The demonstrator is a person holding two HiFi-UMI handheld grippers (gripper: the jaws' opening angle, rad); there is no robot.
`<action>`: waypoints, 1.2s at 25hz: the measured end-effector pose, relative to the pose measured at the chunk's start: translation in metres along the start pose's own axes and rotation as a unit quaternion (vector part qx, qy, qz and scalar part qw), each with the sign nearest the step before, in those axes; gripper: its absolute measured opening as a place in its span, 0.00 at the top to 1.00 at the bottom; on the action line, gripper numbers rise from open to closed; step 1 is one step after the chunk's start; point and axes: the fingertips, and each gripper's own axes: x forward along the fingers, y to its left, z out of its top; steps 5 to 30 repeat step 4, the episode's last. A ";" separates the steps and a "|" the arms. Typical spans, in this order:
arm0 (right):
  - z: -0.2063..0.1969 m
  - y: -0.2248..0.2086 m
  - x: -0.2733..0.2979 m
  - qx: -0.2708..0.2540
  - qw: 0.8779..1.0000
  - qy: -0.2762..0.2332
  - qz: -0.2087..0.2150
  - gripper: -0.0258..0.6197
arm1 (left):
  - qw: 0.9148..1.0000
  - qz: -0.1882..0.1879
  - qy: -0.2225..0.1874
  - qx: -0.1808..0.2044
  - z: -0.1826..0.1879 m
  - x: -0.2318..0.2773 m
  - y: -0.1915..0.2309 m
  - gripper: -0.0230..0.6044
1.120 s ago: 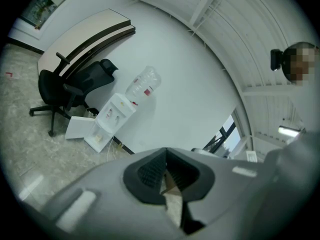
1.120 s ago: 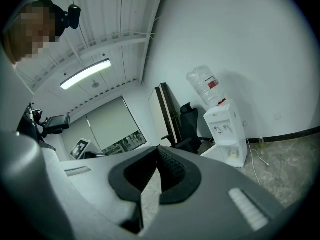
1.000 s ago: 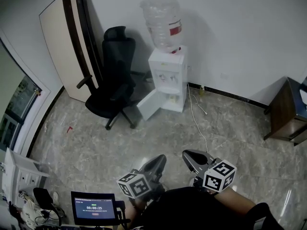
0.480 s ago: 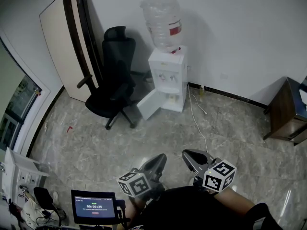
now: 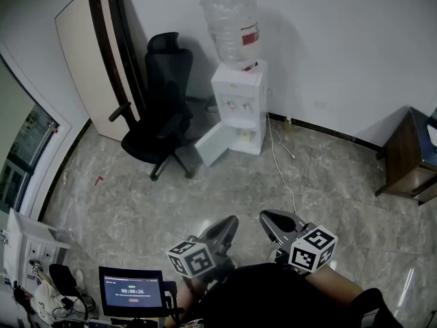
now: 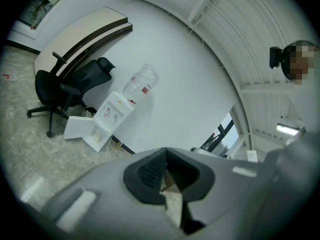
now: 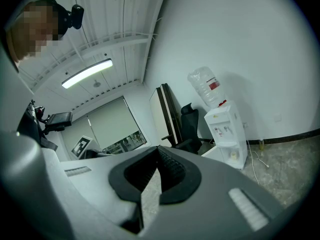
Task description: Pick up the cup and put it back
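Left gripper (image 5: pixel 228 223) jaws pressed together, nothing between them. Right gripper (image 5: pixel 268 219) the same, empty. Cup (image 7: pixel 232 155) stands in open lower compartment of water dispenser (image 5: pixel 237 111), well apart from both

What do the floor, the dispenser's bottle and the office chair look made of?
Floor: polished stone or stone-look tile; grey veining, grout lines, a glare streak.
Bottle: clear plastic, probably; the wall shows through it. Red label.
Office chair: black, matte; back probably mesh or fabric, too small to tell.
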 end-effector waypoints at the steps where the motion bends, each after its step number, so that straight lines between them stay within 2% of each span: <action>1: 0.000 0.000 0.000 0.000 1.000 0.000 0.000 0.95 | 1.000 0.000 0.000 0.000 0.000 0.000 0.000 0.96; 30: -0.001 -0.002 0.001 0.001 1.000 0.000 -0.002 0.95 | 1.000 0.000 -0.001 0.001 0.001 0.001 0.002 0.96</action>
